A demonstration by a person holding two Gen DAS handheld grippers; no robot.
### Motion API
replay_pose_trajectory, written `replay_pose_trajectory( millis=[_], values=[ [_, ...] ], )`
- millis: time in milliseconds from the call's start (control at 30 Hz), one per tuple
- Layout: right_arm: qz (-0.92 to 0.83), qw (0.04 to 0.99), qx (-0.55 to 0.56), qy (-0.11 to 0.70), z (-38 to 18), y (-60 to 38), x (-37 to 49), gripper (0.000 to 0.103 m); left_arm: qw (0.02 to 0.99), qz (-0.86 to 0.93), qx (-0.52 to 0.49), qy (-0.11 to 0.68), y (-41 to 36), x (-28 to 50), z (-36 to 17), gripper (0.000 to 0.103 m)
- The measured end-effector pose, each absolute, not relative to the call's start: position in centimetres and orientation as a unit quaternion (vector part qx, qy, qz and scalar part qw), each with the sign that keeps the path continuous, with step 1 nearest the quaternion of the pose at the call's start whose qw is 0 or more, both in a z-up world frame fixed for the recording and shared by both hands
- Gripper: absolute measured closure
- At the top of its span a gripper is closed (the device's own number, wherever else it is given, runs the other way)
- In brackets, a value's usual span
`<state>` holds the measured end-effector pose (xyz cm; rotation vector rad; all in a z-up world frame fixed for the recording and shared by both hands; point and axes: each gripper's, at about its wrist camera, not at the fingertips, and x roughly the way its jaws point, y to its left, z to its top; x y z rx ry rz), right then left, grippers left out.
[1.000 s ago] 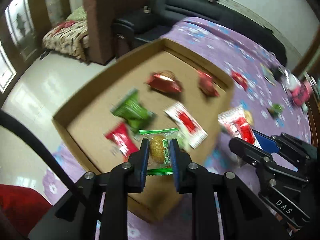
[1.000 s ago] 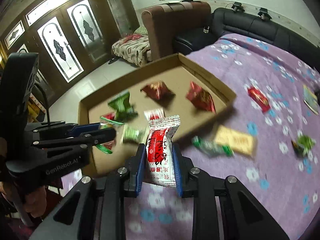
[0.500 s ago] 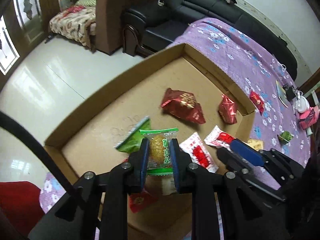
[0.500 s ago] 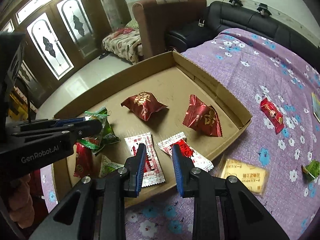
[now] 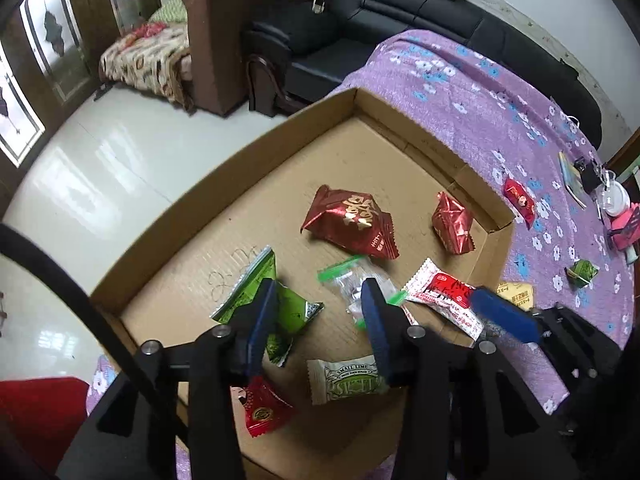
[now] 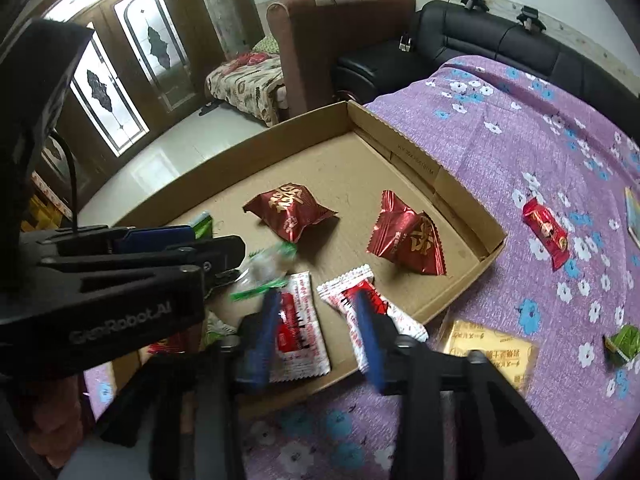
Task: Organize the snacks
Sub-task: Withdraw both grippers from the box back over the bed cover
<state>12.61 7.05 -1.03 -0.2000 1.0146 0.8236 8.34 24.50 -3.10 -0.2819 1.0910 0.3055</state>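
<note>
A shallow cardboard box (image 5: 224,176) (image 6: 460,184) lies on a purple flowered cloth and holds several snack packets. My left gripper (image 5: 320,304) is open and empty above the box; a clear packet with green ends (image 5: 352,284) (image 6: 264,268) lies just beyond it. My right gripper (image 6: 320,320) is open and empty over the box's near edge, above two white-and-red packets (image 6: 298,328) (image 6: 372,304). Two dark red packets (image 5: 348,220) (image 6: 408,236) lie further in. Green packets (image 5: 260,288) lie at the left.
On the cloth outside the box lie a red candy (image 6: 546,228), a yellow packet (image 6: 488,348) and a small green packet (image 6: 622,342). A black sofa (image 6: 480,36) and a brown armchair (image 6: 320,40) stand behind. The floor drops off left of the box.
My left gripper opened and let go of the clear green-ended packet, which now lies in the box. My right gripper, which dropped its white-and-red packet earlier, has opened wider.
</note>
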Motion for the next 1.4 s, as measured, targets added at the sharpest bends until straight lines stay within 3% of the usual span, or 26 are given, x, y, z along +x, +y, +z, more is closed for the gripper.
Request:
replay_pose_trajectory(
  millis=[167, 300, 400, 867, 1033, 1200, 1400],
  values=[
    [0.391, 0.79, -0.053, 0.469, 0.7, 4.1, 11.6, 0.021, 0.849, 0.145, -0.108, 0.497, 22.9, 7.3, -2.0, 0.048],
    [0.363, 0.805, -0.032, 0.468, 1.4, -0.2, 10.1, 0.017, 0.859, 0.128, -0.097, 0.487, 21.1, 5.8, -1.3, 0.043],
    [0.311, 0.809, -0.063, 0.495, 0.9, -3.8, 9.5, 0.007, 0.864, 0.109, -0.086, 0.483, 19.1, 4.6, -1.4, 0.04],
    [0.161, 0.875, -0.018, 0.457, 0.4, -19.1, 15.1, 0.007, 0.841, 0.038, -0.039, 0.538, 9.2, 3.8, -5.3, 0.04],
    [0.159, 0.874, -0.056, 0.456, -0.7, -18.4, 17.4, 0.007, 0.832, 0.04, -0.039, 0.551, 8.2, 3.4, -6.2, 0.04],
    [0.241, 0.851, -0.002, 0.466, -0.9, -15.9, 17.4, 0.007, 0.831, 0.046, -0.054, 0.552, 8.6, 1.5, -6.9, 0.04],
    [0.274, 0.848, -0.081, 0.446, -1.5, -7.9, 18.0, 0.007, 0.824, 0.064, -0.051, 0.56, 9.1, 0.8, -7.1, 0.04]
  ],
)
